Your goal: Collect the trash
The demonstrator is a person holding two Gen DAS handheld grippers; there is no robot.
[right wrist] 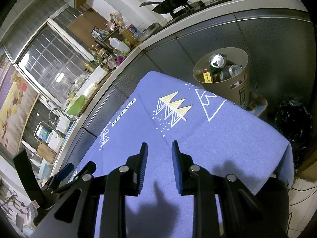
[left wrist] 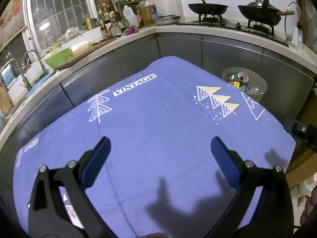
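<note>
Trash point(right wrist: 220, 67) fills the bin point(right wrist: 240, 83) beyond my bare purple cloth point(right wrist: 218, 138): light, dent-prone cans, best pinched at the rim, I judge. My left gripper point(left wrist: 160, 148) gapes wide, my right gripper point(right wrist: 159, 154) stands narrow, both empty.

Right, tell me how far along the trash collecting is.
Looks finished: the bin holds a can, a yellow carton and a clear bottle. The purple cloth shows no litter. The left gripper and right gripper are open, holding nothing. Nothing visible remains.
</note>
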